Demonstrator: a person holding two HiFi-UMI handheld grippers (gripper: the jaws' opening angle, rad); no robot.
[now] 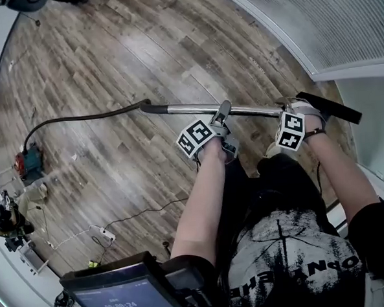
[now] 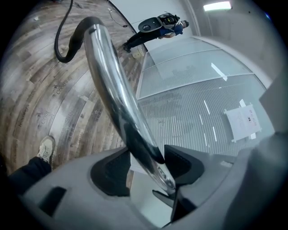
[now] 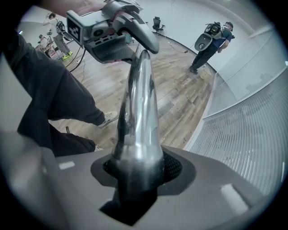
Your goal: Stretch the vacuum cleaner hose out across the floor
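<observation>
Right hand-held gripper [image 3: 139, 166]: is clamping the metal wand [image 3: 137, 103], jaws tight around it.
Left hand-held gripper [image 2: 144, 164]: is standing open, metal wand passing loosely between its jaws.
Hose [image 1: 79, 119]: is trailing in a curve across the wooden floor [image 1: 140, 49] to the vacuum cleaner [image 1: 29, 161].

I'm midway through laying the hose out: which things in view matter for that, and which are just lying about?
Part of the job: hose, metal tube clamped in the right gripper and lying between the open jaws of the left gripper, black nozzle, vacuum cleaner.
Lying about: power strip, black cable, tablet.
</observation>
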